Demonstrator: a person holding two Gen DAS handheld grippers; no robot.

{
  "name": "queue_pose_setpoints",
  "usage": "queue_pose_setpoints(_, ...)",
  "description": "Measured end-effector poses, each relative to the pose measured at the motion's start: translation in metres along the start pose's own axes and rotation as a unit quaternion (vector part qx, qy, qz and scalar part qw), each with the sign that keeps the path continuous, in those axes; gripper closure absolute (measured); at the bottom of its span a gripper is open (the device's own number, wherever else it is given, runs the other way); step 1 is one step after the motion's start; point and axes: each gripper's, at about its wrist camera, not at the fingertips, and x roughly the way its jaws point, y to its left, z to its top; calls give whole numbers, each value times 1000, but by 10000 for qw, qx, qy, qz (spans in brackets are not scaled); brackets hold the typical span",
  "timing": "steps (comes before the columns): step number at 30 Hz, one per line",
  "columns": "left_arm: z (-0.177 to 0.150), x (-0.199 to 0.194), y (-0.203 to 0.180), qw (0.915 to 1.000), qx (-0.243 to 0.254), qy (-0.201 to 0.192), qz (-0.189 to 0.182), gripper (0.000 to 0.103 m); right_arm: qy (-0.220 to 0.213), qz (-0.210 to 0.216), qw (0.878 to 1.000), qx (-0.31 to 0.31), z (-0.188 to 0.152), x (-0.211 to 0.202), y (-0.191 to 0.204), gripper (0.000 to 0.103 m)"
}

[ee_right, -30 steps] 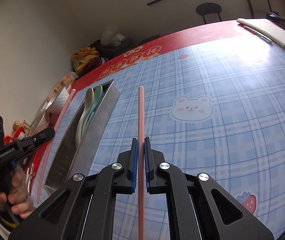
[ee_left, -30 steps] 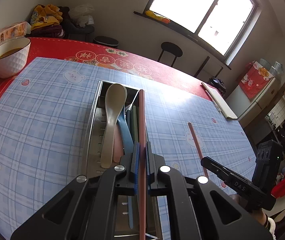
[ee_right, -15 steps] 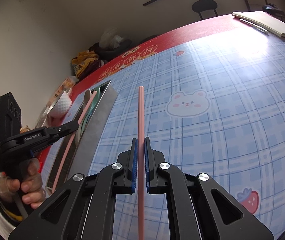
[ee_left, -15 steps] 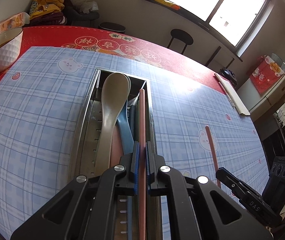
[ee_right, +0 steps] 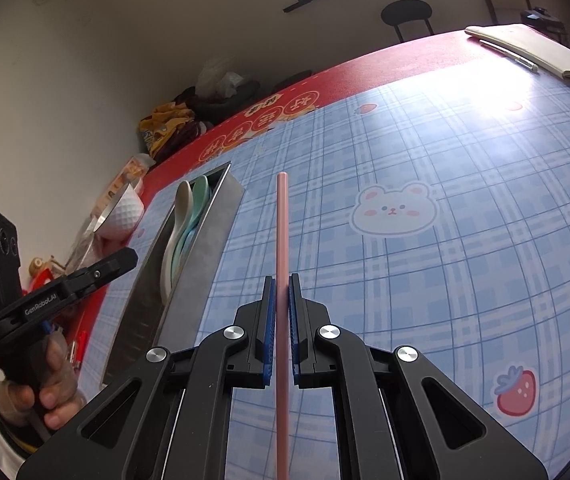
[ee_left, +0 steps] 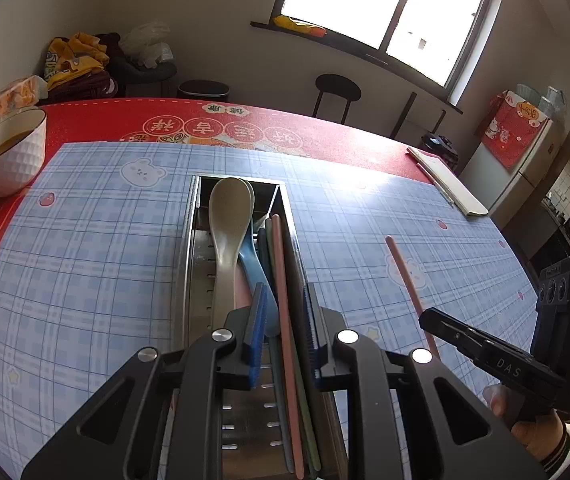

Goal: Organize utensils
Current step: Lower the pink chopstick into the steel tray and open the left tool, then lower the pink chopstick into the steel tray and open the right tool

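The right gripper (ee_right: 281,312) clamps a thin, stiff, slick pink chopstick (ee_right: 281,232) mid-shaft; the left gripper (ee_left: 283,320), jaws just parted, releases its twin (ee_left: 281,280) into the steel tray (ee_left: 191,248).

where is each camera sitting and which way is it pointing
Left wrist view: sits on the left gripper, angled down along the long metal utensil tray; its jaws, just opened, straddle a pink chopstick lying in the tray; the right gripper and hand show.
Right wrist view: sits on the right gripper, angled down over the blue plaid bear-print mat; its jaws clamp a second pink chopstick; the left gripper and hand show.
Shared: tray, mat, white bowl.
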Motion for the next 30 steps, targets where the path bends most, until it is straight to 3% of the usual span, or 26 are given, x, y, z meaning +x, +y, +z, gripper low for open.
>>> queue_pose_setpoints(4,-11,-12,7,9998,185,-112,19,68,-4,-63,10000,-33,2,5,16,97)
queue_pose_setpoints(12,-25,-38,23,9974,549,-446,92,18,149,-62,9998,100,7,28,50,97)
queue_pose_setpoints(15,-26,-46,29,9963,646,-541,167,7,177,-81,9997,162,10,38,62,97)
queue_pose_setpoints(23,-30,-52,56,9969,513,-543,261,6,300,-157,9990,288,17,65,91,97)
queue_pose_setpoints(30,-32,-58,74,9969,389,-604,309,6,379,-307,9977,470,18,79,93,97)
